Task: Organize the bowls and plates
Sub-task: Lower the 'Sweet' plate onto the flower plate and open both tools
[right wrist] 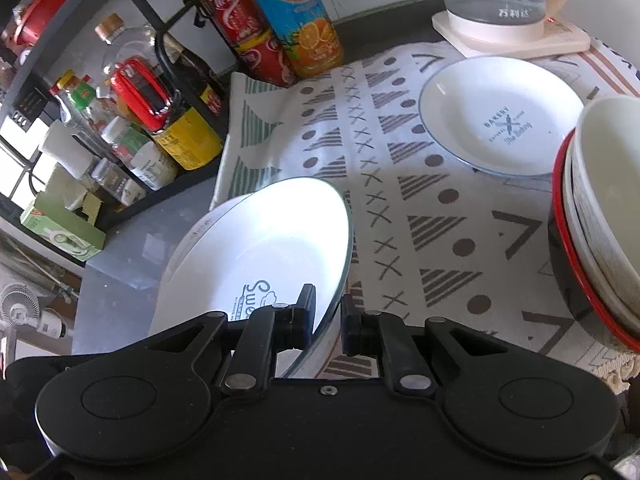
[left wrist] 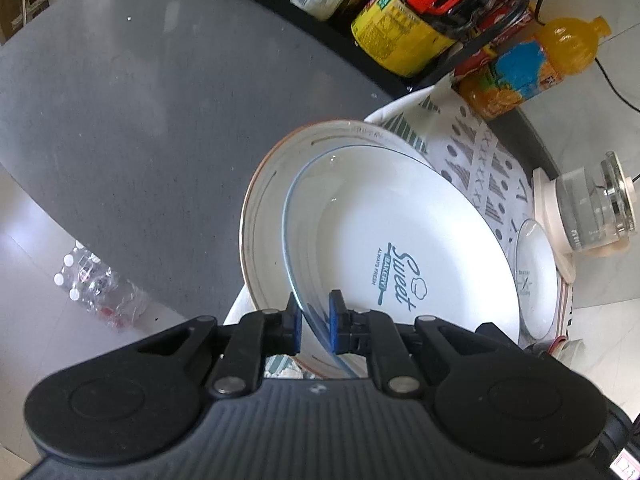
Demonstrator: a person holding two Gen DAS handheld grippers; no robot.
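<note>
Plate (left wrist: 404, 256) printed "Sweet", pinched at opposite rims by left gripper (left wrist: 316, 320) and right gripper (right wrist: 326, 320) — fingers clenched on it, tilted above rimmed plate (left wrist: 264, 216). Near edge hidden behind fingers. Beneath — patterned cloth (right wrist: 400, 208), grey counter (left wrist: 140, 120), bottle rack (right wrist: 132, 92).

Daylight floods in, bright enough to blow out the big white plate (right wrist: 256, 240) in the right wrist view and wash the pale floor (left wrist: 36, 216) in the left. Both fisheye views bend straight edges near the rim, and the patterned cloth (right wrist: 400, 200) carries a soft shadow across its middle.
</note>
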